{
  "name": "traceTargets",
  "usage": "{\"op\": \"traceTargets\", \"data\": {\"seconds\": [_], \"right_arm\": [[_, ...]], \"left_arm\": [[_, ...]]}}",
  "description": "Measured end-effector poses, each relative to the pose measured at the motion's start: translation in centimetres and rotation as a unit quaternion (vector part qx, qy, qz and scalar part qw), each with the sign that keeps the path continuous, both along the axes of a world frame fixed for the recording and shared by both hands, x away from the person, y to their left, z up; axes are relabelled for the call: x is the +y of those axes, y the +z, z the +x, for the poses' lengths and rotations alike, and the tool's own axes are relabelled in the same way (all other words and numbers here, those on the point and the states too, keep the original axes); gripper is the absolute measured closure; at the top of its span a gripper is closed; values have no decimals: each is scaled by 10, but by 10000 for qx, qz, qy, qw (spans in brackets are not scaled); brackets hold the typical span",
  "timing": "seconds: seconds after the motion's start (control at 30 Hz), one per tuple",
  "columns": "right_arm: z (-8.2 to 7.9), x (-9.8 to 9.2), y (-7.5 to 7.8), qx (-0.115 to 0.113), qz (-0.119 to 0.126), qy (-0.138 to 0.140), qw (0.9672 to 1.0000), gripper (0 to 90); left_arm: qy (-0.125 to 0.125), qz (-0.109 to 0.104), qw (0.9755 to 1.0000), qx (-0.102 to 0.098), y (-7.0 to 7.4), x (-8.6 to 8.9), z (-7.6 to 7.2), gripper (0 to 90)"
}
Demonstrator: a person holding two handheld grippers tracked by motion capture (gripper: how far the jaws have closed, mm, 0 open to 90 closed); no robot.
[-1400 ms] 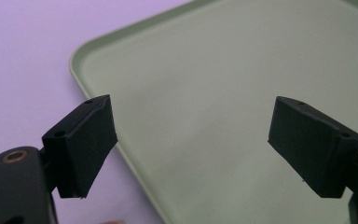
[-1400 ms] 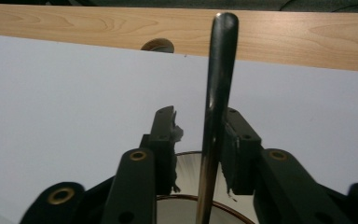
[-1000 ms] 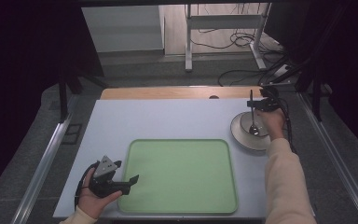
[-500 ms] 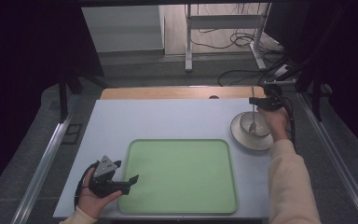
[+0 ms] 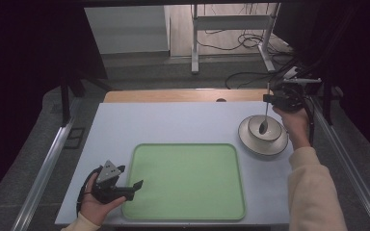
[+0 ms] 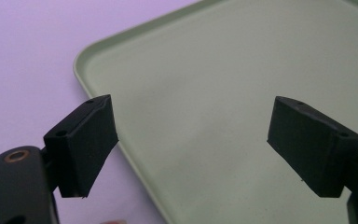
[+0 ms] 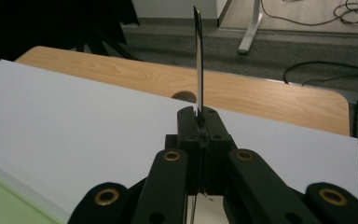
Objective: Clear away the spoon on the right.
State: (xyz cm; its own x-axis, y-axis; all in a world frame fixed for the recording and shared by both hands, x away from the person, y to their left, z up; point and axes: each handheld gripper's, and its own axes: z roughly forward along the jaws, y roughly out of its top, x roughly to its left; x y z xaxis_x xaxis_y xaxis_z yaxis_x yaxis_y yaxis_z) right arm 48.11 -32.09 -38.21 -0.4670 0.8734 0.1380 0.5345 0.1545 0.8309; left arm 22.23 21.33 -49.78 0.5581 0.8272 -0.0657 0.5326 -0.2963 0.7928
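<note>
right gripper point(image 5: 269, 98) is clenching thin metal spoon point(image 5: 264, 120), bowl hanging into round grey dish point(image 5: 263, 135) below | left gripper point(image 6: 191, 144) is resting released over green tray's point(image 6: 223, 93) corner

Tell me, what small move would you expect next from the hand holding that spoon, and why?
Probably carry the spoon sideways toward the green tray. The right tool is shut on its handle, its scoop hangs over the bowl, and the left tool waits open at the bare tray's edge.
</note>
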Motion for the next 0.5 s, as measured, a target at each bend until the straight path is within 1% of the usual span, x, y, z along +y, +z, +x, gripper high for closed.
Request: {"op": "traceTargets", "data": {"seconds": [0.13,0.27,0.33,0.4,0.5], "right_arm": [[-8,-4,8,-21,148,64,9999,885],[-13,-3,12,-51,180,136,9997,885],[-16,-2,14,-69,154,184,9997,885],[-18,0,16,-67,198,228,9995,884],[-20,1,16,7,250,274,9993,884]], "left_arm": [[-4,-5,10000,-14,0,-1,0,152],[11,-16,10000,-23,1,0,0,153],[12,-10,10000,-21,1,0,0,153],[12,-7,10000,-17,1,0,0,153],[14,-10,10000,-8,0,0,0,153]]}}
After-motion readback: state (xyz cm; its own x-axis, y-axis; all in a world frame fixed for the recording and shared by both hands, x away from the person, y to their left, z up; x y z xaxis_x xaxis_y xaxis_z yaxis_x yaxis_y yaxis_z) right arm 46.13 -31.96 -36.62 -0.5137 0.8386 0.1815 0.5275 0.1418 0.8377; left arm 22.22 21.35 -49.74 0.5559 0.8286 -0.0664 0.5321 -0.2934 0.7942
